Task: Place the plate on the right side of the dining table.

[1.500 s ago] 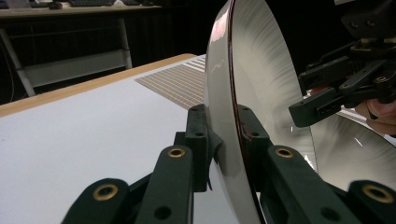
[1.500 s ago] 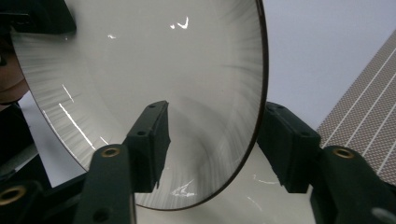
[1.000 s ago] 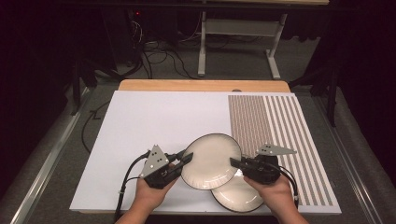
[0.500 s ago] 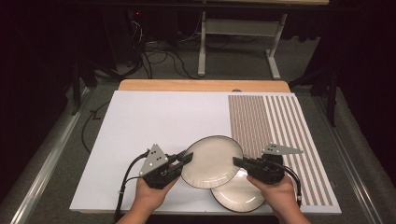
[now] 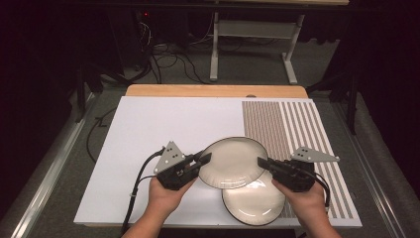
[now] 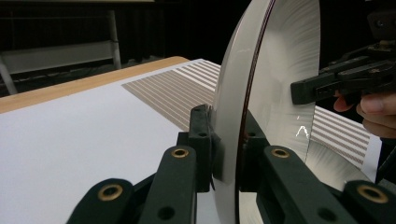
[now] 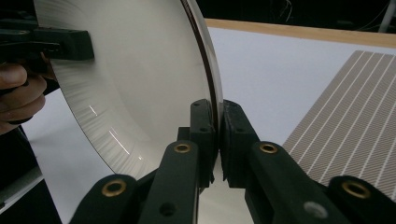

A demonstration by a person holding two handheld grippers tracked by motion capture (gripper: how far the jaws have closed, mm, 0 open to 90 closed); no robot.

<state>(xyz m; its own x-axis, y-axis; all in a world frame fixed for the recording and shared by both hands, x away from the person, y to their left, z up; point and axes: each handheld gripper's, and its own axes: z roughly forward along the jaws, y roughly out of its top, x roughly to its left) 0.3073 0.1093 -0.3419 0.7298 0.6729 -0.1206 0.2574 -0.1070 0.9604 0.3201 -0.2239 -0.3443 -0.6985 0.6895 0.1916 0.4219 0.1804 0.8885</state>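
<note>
Two cream plates with dark rims sit near the table's front edge. The upper plate [image 5: 233, 162] is held off the table from both sides and overlaps the lower plate [image 5: 253, 204], which lies flat on the white mat. My left gripper [image 5: 204, 158] is shut on the upper plate's left rim. My right gripper [image 5: 262, 162] is shut on its right rim. In the left gripper view the upper plate [image 6: 280, 70] stands edge-on between my jaws [image 6: 229, 140], with the right gripper [image 6: 345, 81] across it. In the right gripper view my jaws [image 7: 218, 126] pinch the plate's [image 7: 135, 84] rim, and the left gripper [image 7: 51, 44] is opposite.
A white mat [image 5: 163, 129] covers the table, with a brown striped panel [image 5: 287, 129] on its right side. A wooden table edge [image 5: 213, 90] runs along the back. Cables and a metal stand lie on the floor beyond.
Both grippers have carried the upper plate slightly away from the person and to the right. More of the lower plate is uncovered, and it has stayed in place.
</note>
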